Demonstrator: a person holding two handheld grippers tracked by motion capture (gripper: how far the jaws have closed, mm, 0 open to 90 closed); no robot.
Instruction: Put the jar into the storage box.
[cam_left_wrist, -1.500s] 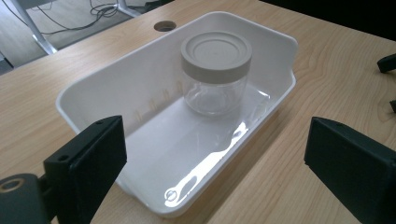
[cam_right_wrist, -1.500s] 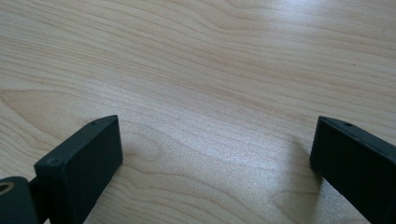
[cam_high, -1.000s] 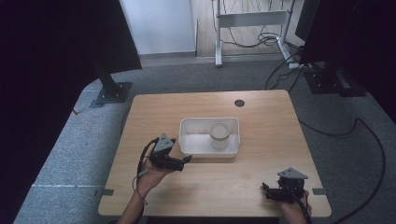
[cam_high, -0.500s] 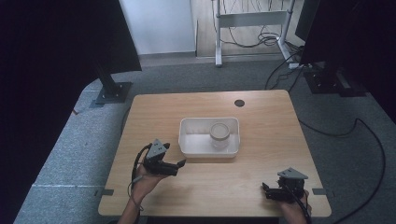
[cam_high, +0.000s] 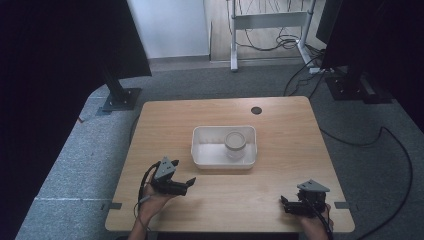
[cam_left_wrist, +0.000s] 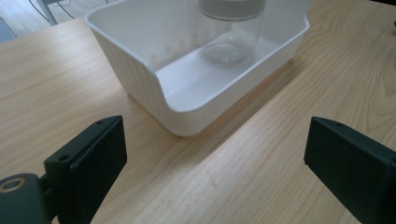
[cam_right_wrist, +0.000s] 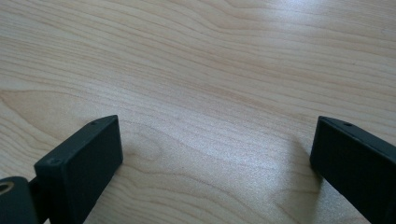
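Jaws wide apart and empty on both: left gripper (cam_high: 189, 182) sits lower left of the high view, nose aimed at the white tub (cam_high: 200, 150); right gripper (cam_high: 284, 204) rests lower right over bare surface (cam_right_wrist: 210, 84), well apart from everything. Clear jar (cam_high: 235, 142) with a pale lid stands upright inside the tub, right half, centre of frame. In the left gripper view, the tub's near corner (cam_left_wrist: 180, 121) lies just ahead between the jaws, jar (cam_left_wrist: 232, 32) beyond it, top cut off. Reads as the approach step, nothing gripped yet. Next move likely needs the left gripper to rise over the tub wall and straddle the jar.
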